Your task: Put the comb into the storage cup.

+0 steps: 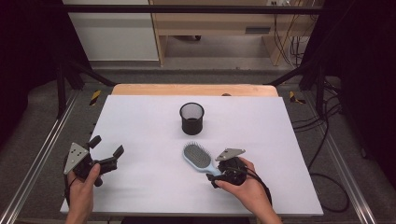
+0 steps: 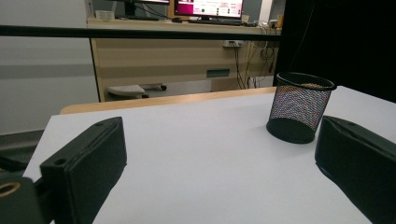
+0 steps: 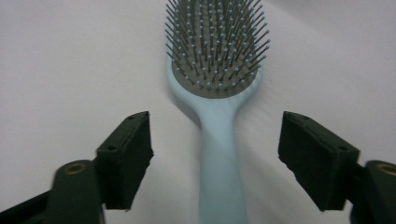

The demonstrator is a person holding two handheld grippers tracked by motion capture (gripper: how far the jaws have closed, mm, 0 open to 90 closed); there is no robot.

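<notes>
Right gripper (image 3: 215, 154) spread wide astride the pale-blue hairbrush (image 3: 219, 93) handle, bristles up on the white table (image 1: 140, 186), likely lined up for a grip. Left gripper (image 1: 103, 154) also wide, empty, parked well apart. Mesh cup (image 1: 192, 118) upright beyond the hairbrush, perhaps its destination.

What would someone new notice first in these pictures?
Probably the light blue hairbrush, lying bristles up on the white table near the front right, with the right gripper open and its jaws straddling the handle. Next, the black mesh pen cup standing upright at mid-table, and the left gripper, open at the front left.
</notes>
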